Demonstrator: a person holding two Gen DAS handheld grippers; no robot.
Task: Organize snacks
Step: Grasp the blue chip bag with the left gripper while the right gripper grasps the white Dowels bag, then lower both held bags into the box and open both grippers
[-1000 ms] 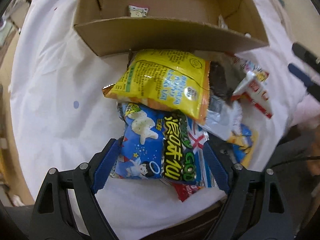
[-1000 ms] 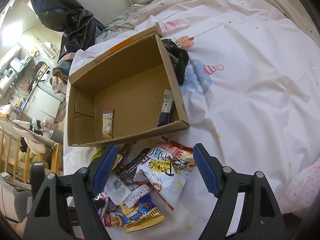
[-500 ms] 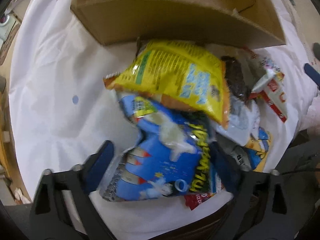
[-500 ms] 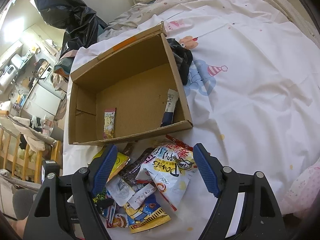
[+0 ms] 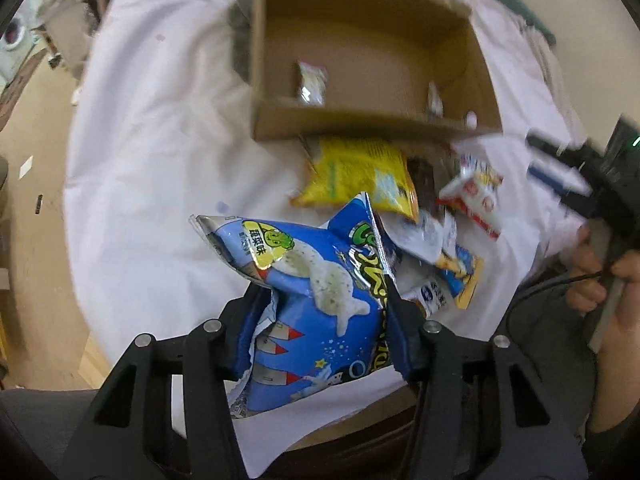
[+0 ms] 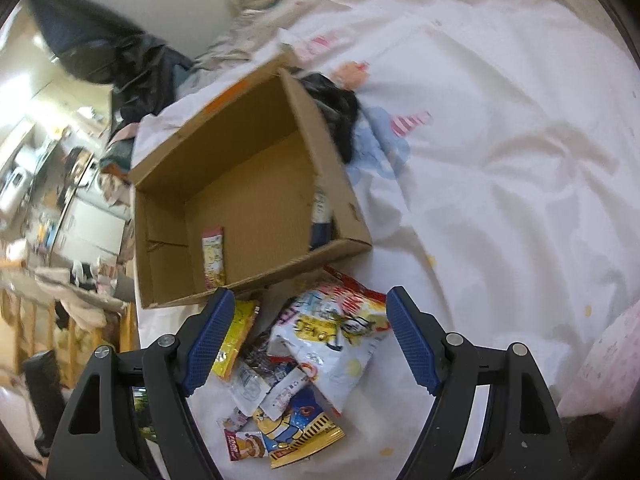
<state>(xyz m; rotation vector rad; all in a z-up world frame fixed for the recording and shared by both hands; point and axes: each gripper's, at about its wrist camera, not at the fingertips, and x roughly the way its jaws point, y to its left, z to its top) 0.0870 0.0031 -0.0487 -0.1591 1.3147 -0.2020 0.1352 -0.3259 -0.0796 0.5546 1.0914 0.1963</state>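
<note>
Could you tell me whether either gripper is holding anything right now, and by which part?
The left gripper pinches the blue bag across its lower half; the right gripper is open, holding nothing.

The left gripper (image 5: pixel 320 320) has its jaws clamped on a blue snack bag (image 5: pixel 308 280), crumpling its lower part and holding it above the white bedsheet (image 5: pixel 152 140). Beyond it a yellow snack bag (image 5: pixel 356 172) lies just in front of an open cardboard box (image 5: pixel 360 124), with a loose pile of smaller packets to its right. Two small packets (image 5: pixel 310 82) lie inside the box, and the right gripper (image 5: pixel 560 172) shows blurred at the right edge.
</note>
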